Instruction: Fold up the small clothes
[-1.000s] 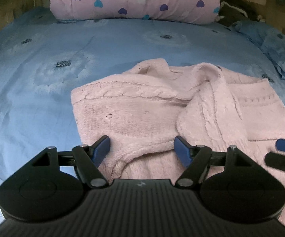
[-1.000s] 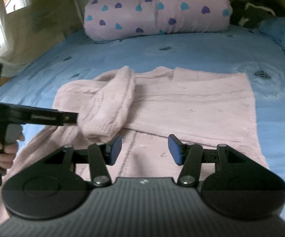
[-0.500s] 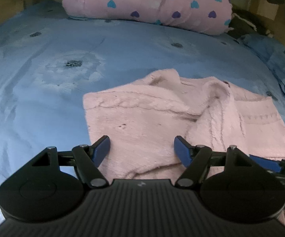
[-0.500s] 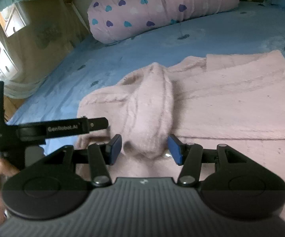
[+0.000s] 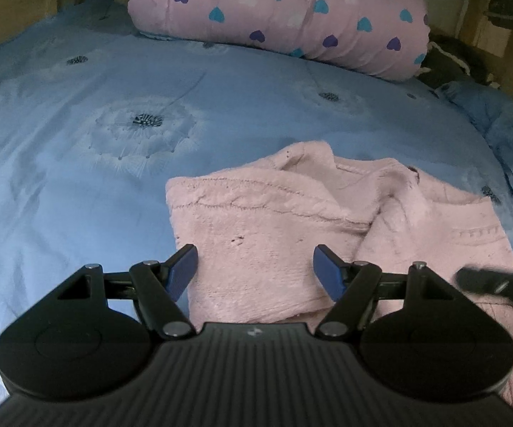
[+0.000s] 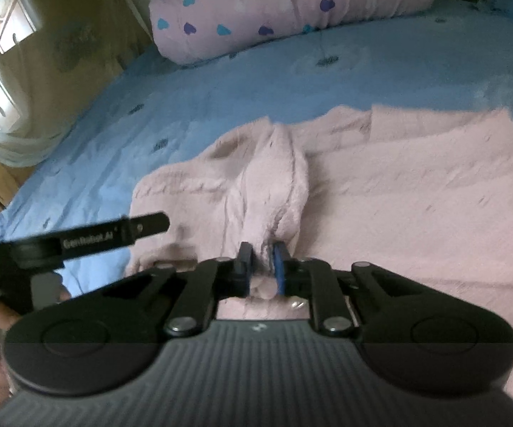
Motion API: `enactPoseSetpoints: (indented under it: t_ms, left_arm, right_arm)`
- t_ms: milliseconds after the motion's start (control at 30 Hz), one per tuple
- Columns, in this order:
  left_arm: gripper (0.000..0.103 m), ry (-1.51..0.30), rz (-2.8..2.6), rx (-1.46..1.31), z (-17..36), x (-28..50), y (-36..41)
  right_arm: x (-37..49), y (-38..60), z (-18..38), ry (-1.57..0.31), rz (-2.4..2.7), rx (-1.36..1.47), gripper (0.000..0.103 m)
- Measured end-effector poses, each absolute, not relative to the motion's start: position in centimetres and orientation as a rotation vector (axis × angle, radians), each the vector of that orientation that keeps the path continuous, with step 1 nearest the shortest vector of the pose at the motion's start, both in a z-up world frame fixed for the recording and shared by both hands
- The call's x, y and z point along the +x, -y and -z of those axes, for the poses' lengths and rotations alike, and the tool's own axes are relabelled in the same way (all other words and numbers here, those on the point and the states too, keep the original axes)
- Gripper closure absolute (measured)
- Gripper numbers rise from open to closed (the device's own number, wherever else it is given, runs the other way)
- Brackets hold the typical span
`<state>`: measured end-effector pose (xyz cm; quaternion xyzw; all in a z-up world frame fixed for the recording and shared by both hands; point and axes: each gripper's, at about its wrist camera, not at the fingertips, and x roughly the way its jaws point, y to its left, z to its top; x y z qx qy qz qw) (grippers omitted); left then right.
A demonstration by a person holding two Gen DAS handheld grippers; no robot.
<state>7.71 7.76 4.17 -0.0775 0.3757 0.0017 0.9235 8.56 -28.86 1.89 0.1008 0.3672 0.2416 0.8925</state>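
Observation:
A small pink knitted sweater [image 5: 267, 235] lies on the blue bedspread, also in the right wrist view [image 6: 416, 185]. One sleeve [image 6: 274, 185] is folded across its body. My right gripper [image 6: 260, 270] is shut on the cuff end of that sleeve. My left gripper [image 5: 255, 272] is open and empty, hovering over the sweater's left part, its pads apart above the fabric. The left gripper's finger [image 6: 114, 238] shows at the left of the right wrist view. A dark blurred part of the right gripper [image 5: 495, 284] shows at the right of the left wrist view.
The blue bedspread [image 5: 78, 149] with dandelion print spreads all around. A pink bolster with hearts [image 5: 278, 17] lies at the head of the bed, also in the right wrist view [image 6: 285, 10]. A blue pillow [image 5: 498, 124] lies at the right. Wooden furniture [image 6: 4, 82] stands left.
My right gripper moved left to the folded sleeve and shut on its cuff. My left gripper stayed open and moved forward over the sweater's left part.

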Motion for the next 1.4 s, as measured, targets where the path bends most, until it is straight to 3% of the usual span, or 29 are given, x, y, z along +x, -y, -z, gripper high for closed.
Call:
enactPoseSetpoints:
  t_ms: [300,467,600,767,1000,1100,1133,1400]
  left_arm:
    - [0.027,-0.786,0.004,-0.135,-3.7,7.9,-6.9]
    - [0.027,-0.788,0.02,-0.121,-3.6,7.9,-6.2]
    - [0.027,-0.787,0.011,-0.126,-3.5,8.0,-6.5]
    - [0.027,-0.785,0.002,-0.129,-3.5,8.2,-6.6]
    - [0.027,-0.787,-0.002,-0.098,-3.2,8.2,-6.2]
    - [0.027,-0.784,-0.002,-0.098,-3.2,8.2,-6.4]
    - [0.027,-0.778,0.001,-0.103,-3.2,8.2,-6.5]
    - [0.027,-0.75,0.004,-0.132,-3.7,8.0,-6.9]
  right_arm:
    - [11.0,34.4,-6.6,-0.733,-0.345,0.192,0.089]
    - [14.2,35.5,-4.5,-0.723,-0.138,0.092,0.087]
    - [14.7,38.3,-2.7,-0.75,-0.07,0.212,0.085]
    - [12.7,40.2,-1.6,-0.741,-0.112,0.313,0.056]
    - [13.2,38.1,0.7,-0.801,-0.207,0.328,0.055]
    - [13.8,37.0,1.7,-0.82,-0.211,0.334,0.062]
    - [13.8,36.9,1.5,-0.815,-0.209,0.326,0.089]
    - [10.9,39.5,-4.4,-0.582,-0.175,0.219,0.091]
